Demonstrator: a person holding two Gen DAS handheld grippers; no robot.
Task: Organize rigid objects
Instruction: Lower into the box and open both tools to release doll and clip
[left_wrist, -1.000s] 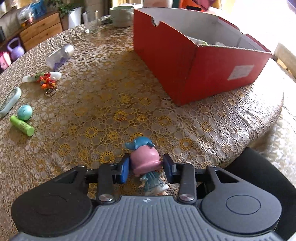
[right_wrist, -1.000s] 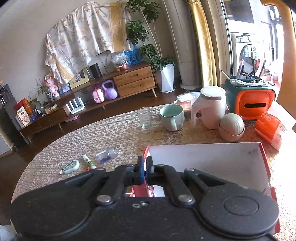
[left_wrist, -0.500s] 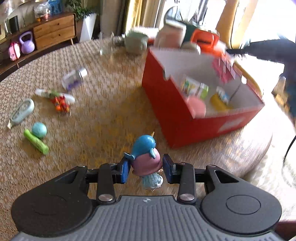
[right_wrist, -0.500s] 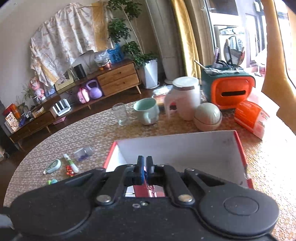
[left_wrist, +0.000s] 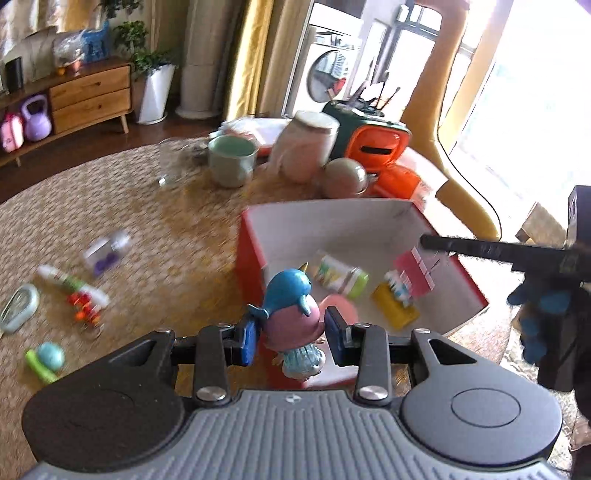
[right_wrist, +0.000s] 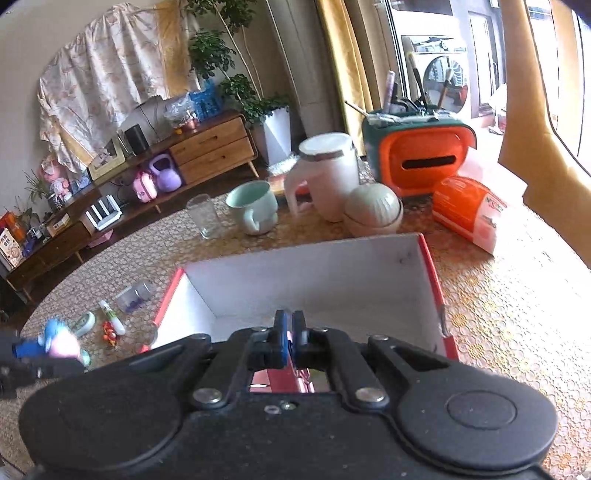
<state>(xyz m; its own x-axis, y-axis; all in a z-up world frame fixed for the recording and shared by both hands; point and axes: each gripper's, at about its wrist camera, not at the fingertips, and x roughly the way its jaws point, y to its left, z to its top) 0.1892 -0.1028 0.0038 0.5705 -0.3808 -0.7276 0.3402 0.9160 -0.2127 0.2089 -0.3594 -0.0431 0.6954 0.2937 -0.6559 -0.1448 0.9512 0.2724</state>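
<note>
My left gripper (left_wrist: 291, 338) is shut on a toy figure (left_wrist: 291, 314) with a blue whale hat, pink body and pale blue base. It hangs in the air at the near corner of the red box (left_wrist: 251, 266). In the right wrist view the same toy (right_wrist: 61, 345) shows at the far left. My right gripper (right_wrist: 289, 332) is shut above the box's white inside (right_wrist: 314, 280). Seen from the left, a pink card with white squares (left_wrist: 413, 271) dangles under its tip. A green and white pack (left_wrist: 340, 275) and a yellow item (left_wrist: 395, 312) lie in the box.
Left of the box lie a small clear bottle (left_wrist: 107, 251), a white tube (left_wrist: 70, 284), red beads (left_wrist: 83, 314), a teal ball (left_wrist: 50, 354) and a green stick (left_wrist: 38, 367). Behind it stand a glass (right_wrist: 203, 216), a mug (right_wrist: 255, 206), a white jug (right_wrist: 327, 170) and an orange caddy (right_wrist: 421, 158).
My left gripper has lifted the toy off the tablecloth and carried it up to the box's near corner. My right gripper has slid further over the box and sunk a little.
</note>
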